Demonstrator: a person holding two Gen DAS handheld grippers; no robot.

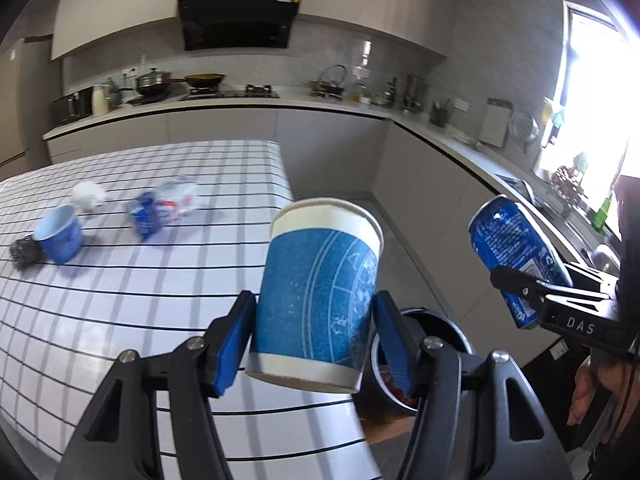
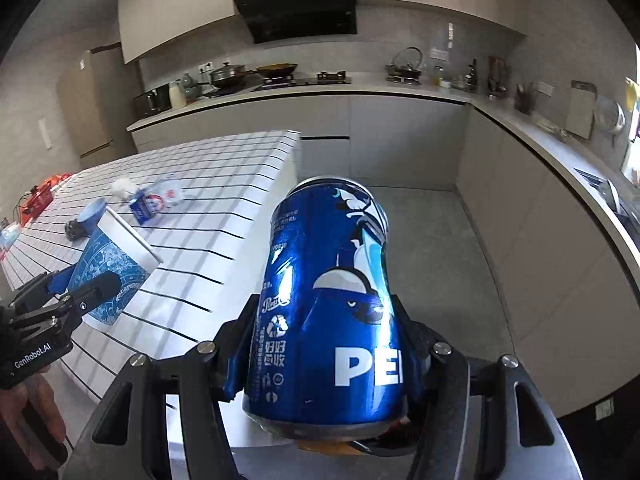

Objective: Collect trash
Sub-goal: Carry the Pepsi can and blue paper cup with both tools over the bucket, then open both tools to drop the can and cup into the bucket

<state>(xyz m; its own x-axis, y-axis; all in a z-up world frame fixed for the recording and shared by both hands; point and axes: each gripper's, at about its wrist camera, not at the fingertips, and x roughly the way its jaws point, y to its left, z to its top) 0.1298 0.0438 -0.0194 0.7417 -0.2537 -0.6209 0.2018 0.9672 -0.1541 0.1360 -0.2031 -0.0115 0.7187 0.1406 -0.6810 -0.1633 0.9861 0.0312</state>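
My left gripper [image 1: 316, 340] is shut on a blue and white paper cup [image 1: 320, 288], held upright past the table's right edge. Just behind it, a dark round bin [image 1: 456, 340] stands on the floor. My right gripper [image 2: 324, 344] is shut on a blue Pepsi can [image 2: 332, 304], which also shows at the right of the left wrist view as the can [image 1: 516, 248]. On the checked tablecloth [image 1: 120, 300] lie a second blue cup [image 1: 60, 236], a steel scourer [image 1: 24, 254], a crumpled white tissue [image 1: 90, 196] and a blue and white wrapper [image 1: 164, 210].
A kitchen counter [image 1: 240, 106] with stove, pots and kettle runs along the far wall and turns down the right side to a sink [image 1: 576, 220] under a bright window. Grey floor [image 2: 432, 248] lies between table and cabinets. A person's hand [image 1: 592, 392] holds the right gripper.
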